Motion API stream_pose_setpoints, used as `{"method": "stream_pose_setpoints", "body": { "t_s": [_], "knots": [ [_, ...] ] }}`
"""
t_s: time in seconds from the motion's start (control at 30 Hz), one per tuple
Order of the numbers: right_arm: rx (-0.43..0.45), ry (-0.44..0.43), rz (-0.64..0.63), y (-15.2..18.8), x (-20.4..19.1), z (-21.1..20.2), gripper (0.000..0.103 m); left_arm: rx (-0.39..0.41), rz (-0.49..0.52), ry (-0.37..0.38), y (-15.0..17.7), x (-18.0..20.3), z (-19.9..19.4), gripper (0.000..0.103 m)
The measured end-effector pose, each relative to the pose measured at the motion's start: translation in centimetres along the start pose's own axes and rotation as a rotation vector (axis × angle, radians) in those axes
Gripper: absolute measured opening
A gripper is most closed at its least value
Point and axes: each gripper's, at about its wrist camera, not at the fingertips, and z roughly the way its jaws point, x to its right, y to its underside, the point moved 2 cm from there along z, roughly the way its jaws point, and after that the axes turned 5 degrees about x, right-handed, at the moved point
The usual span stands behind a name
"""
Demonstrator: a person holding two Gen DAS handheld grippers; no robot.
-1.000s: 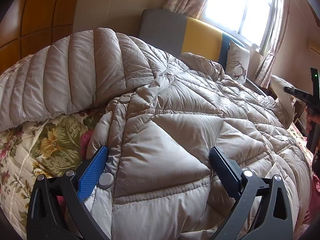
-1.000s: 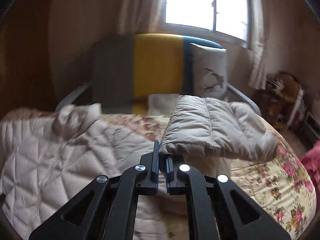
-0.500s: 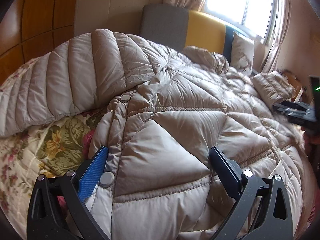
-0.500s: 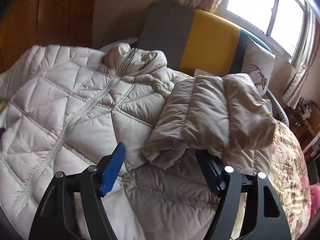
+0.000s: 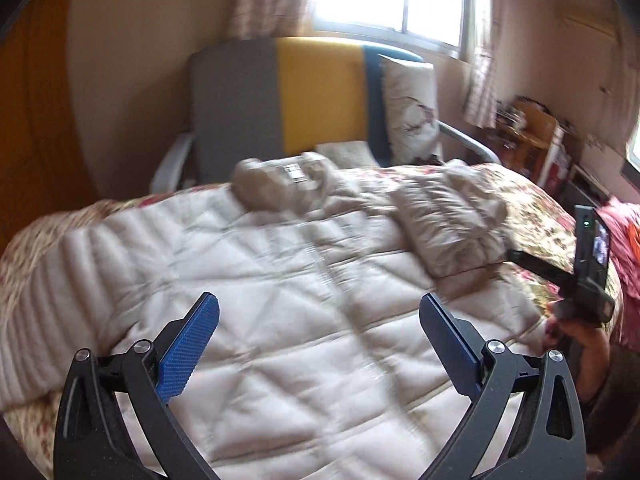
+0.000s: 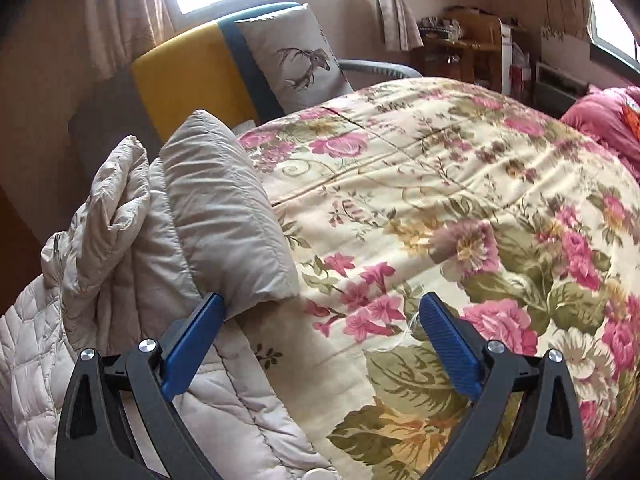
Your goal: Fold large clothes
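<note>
A beige quilted down coat [image 5: 288, 280] lies spread on the floral bedspread [image 5: 532, 200], collar toward the far chair. Its right sleeve [image 5: 452, 224] is folded in over the body. My left gripper [image 5: 320, 328] is open and empty above the coat's lower part. My right gripper [image 6: 320, 324] is open and empty beside the folded sleeve [image 6: 216, 224], over the bedspread [image 6: 460, 220]. The coat body [image 6: 48, 340] shows at the left of the right wrist view. The right gripper tool [image 5: 576, 272] shows at the right edge of the left wrist view.
A grey, yellow and blue chair [image 5: 280, 96] with a deer cushion [image 6: 292, 60] stands behind the bed. A wooden shelf [image 6: 472, 48] with clutter stands by the far wall. Pink bedding [image 6: 608, 120] lies at the right.
My right gripper opened and let go of the sleeve, which now lies folded over the coat. My left gripper rose away from the coat's hem and stays open.
</note>
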Motion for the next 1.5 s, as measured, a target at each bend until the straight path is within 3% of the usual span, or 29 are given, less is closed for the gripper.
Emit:
{"method": "stream_pose_setpoints", "body": {
  "t_s": [0.27,0.43,0.5,0.53,0.6,0.67,0.73,0.8,0.93,1.07,1.1,1.13,1.17,1.2,1.27,1.3,1.33,1.43,1.5],
  "knots": [
    [-0.002,-0.014,0.067,0.9,0.9,0.7,0.098,-0.059,0.211,0.102,-1.7,10.4,8.8,0.099],
    [0.067,-0.062,0.159,1.0,2.4,-0.6,0.098,-0.095,0.335,0.067,-1.1,14.2,13.5,0.097],
    [0.060,-0.069,0.187,1.0,2.9,-0.4,0.097,-0.095,0.353,0.074,-1.2,14.7,14.3,0.084],
    [0.057,-0.071,0.192,1.0,2.9,-0.3,0.097,-0.100,0.359,0.072,-1.3,15.0,15.0,0.071],
    [0.061,-0.072,0.188,1.0,2.8,-0.4,0.096,-0.093,0.324,0.074,-1.8,14.6,15.4,0.056],
    [0.063,-0.078,0.190,1.0,2.8,-0.5,0.096,-0.072,0.263,0.069,-2.5,13.5,14.9,0.030],
    [0.069,-0.086,0.199,1.0,2.9,-0.5,0.096,-0.029,0.163,0.079,-3.2,11.1,13.6,0.017],
    [0.067,-0.086,0.197,1.1,2.8,-0.5,0.096,0.006,0.068,0.064,-3.8,8.4,12.4,0.012],
    [0.069,-0.085,0.196,1.2,2.7,-0.7,0.096,0.036,-0.162,0.037,-2.8,2.2,10.1,0.012],
    [0.067,-0.083,0.194,1.2,2.7,-0.7,0.096,-0.025,-0.365,0.031,0.8,-2.1,9.9,0.013],
    [0.067,-0.082,0.195,1.2,2.7,-0.7,0.096,-0.028,-0.413,0.046,1.5,-2.8,9.9,0.018],
    [0.068,-0.082,0.194,1.3,2.7,-0.7,0.096,-0.037,-0.466,0.058,2.1,-3.6,10.0,0.044],
    [0.069,-0.082,0.195,1.2,2.7,-0.7,0.096,-0.038,-0.503,0.047,2.4,-4.1,9.9,0.082],
    [0.069,-0.083,0.196,1.2,2.7,-0.7,0.096,-0.006,-0.539,0.030,2.4,-4.7,9.5,0.089],
    [0.068,-0.082,0.194,1.2,2.7,-0.7,0.096,0.092,-0.604,0.010,2.0,-5.9,8.5,0.091],
    [0.068,-0.082,0.195,1.2,2.7,-0.6,0.096,0.091,-0.629,0.001,1.8,-6.5,8.7,0.091],
    [0.068,-0.082,0.195,1.2,2.7,-0.6,0.096,0.072,-0.657,-0.015,1.7,-7.1,9.1,0.088],
    [0.066,-0.080,0.194,1.2,2.7,-0.6,0.097,-0.011,-0.659,-0.014,1.9,-7.8,10.2,0.016],
    [0.067,-0.079,0.192,1.2,2.7,-0.6,0.097,0.011,-0.644,0.006,2.1,-8.0,9.3,0.012]
  ]
}}
